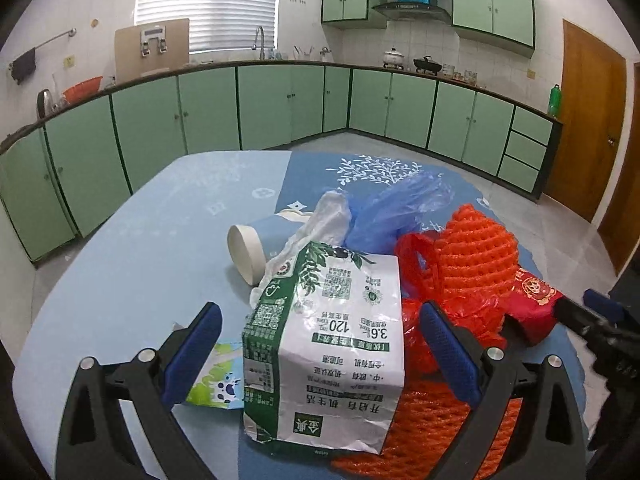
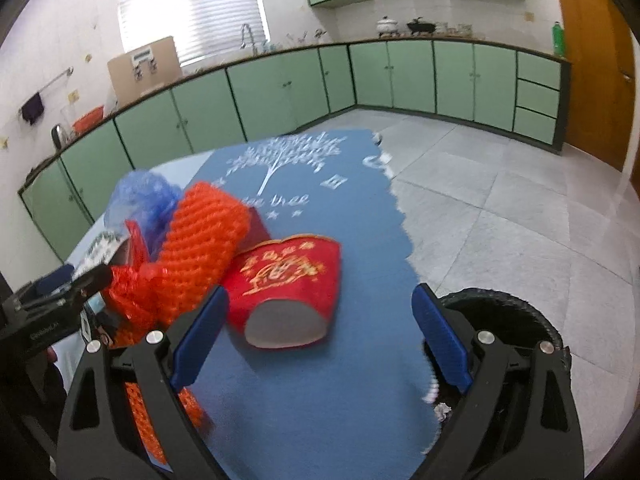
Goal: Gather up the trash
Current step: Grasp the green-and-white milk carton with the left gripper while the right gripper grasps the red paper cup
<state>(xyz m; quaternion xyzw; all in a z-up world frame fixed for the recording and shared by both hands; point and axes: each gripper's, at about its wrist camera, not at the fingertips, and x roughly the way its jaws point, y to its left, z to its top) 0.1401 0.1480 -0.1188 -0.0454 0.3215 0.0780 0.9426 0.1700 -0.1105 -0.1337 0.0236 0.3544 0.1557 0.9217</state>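
Grippers both gape wide: left gripper (image 1: 320,356) around milk carton (image 1: 328,344), right gripper (image 2: 320,340) near table edge (image 2: 404,232).

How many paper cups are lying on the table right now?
2. A blue-patterned paper cup lies on its side behind the milk carton; a red paper cup lies just ahead of the right gripper. The pile may hide more.

The left tool (image 1: 320,350) is a black plastic frame with triangular cut-outs, round silver screws at its pivots, and two fingers faced with blue ribbed pads (image 1: 450,350). The right tool (image 2: 318,342) is the same: black frame, silver screws, blue pads (image 2: 442,344).
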